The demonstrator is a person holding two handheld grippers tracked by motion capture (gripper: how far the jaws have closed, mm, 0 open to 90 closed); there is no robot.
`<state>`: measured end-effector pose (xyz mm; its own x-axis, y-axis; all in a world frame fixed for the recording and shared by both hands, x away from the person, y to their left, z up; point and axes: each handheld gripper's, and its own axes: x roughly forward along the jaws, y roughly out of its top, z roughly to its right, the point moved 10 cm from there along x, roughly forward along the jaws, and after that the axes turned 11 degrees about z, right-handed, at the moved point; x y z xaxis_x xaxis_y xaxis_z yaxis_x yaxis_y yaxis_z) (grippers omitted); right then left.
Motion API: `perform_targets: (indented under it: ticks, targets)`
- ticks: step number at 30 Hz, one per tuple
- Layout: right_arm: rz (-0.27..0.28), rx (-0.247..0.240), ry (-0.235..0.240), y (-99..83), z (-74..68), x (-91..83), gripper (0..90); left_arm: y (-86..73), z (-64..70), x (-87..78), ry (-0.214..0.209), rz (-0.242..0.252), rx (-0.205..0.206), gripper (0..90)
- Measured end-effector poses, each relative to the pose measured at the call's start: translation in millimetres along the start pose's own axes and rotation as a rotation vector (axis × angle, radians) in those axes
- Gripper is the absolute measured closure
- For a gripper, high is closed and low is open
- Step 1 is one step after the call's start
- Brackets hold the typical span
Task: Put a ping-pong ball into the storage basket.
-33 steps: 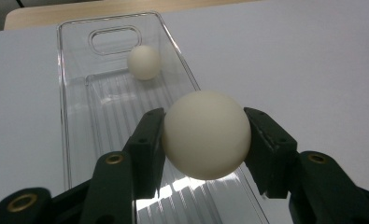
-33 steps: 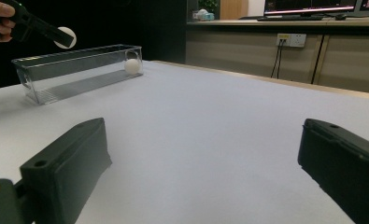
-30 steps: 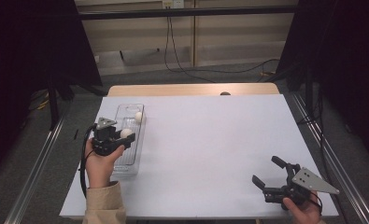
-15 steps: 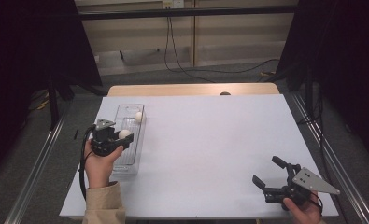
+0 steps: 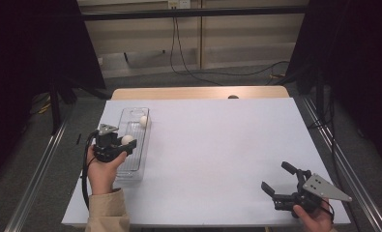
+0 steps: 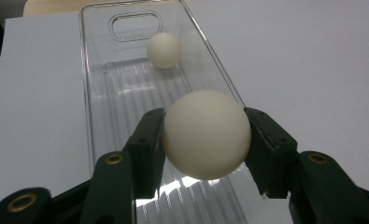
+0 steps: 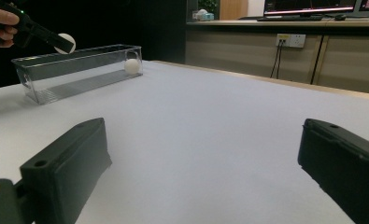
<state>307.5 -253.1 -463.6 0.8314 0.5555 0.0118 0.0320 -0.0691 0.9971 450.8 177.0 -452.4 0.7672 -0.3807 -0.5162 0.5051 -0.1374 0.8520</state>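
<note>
A clear plastic bin (image 5: 141, 145) (image 6: 98, 98) (image 7: 46, 70) lies at the left of the white table. One cream ball (image 5: 143, 121) (image 6: 164, 50) (image 7: 132, 66) rests inside at its far end. My left gripper (image 5: 123, 144) (image 6: 205, 135) hovers over the bin's near half, shut on a second cream ball (image 5: 127, 139) (image 6: 205, 134) (image 7: 66, 43). My right gripper (image 5: 278, 181) (image 7: 205, 168) sits low at the table's front right corner, open, with nothing between its jaws.
The white table surface (image 5: 217, 145) stretches between the two grippers. A wooden strip (image 5: 198, 93) runs along its far edge, with a small dark object (image 5: 233, 96) on it. Metal rails (image 5: 38, 169) flank both sides. Cables (image 5: 198, 63) hang behind.
</note>
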Motion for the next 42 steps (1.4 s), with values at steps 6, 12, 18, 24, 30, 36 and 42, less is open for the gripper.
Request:
perform_targets:
  ticks: [6,12,18,24,30,36,42]
  targets:
    - [0.001,0.0,-0.002,0.1,0.4,-0.1,1.5,-1.0,-1.4,0.8,0.004,0.004,-0.006,51.1]
    - [0.001,0.0,-0.001,0.2,0.1,0.0,1.5,-4.5,-3.8,1.9,0.012,-0.008,-0.004,51.1]
    - [0.001,0.0,-0.002,0.2,0.3,-0.1,1.5,-5.5,-3.9,2.5,0.015,-0.012,-0.002,51.1]
    - [0.001,-0.002,-0.001,0.3,0.3,-0.2,1.5,-6.5,-4.7,3.3,0.015,-0.015,0.001,51.0]
    - [0.002,-0.002,-0.001,0.4,0.4,-0.3,1.5,-8.5,-5.0,4.4,0.018,-0.023,-0.002,51.0]
    - [0.002,-0.002,-0.001,0.5,0.6,-0.1,1.5,-9.8,-4.3,6.0,0.017,-0.029,0.0,51.1]
    - [0.003,-0.003,0.0,0.8,0.0,0.5,1.5,-10.7,-4.4,6.4,0.019,-0.034,0.007,51.1]
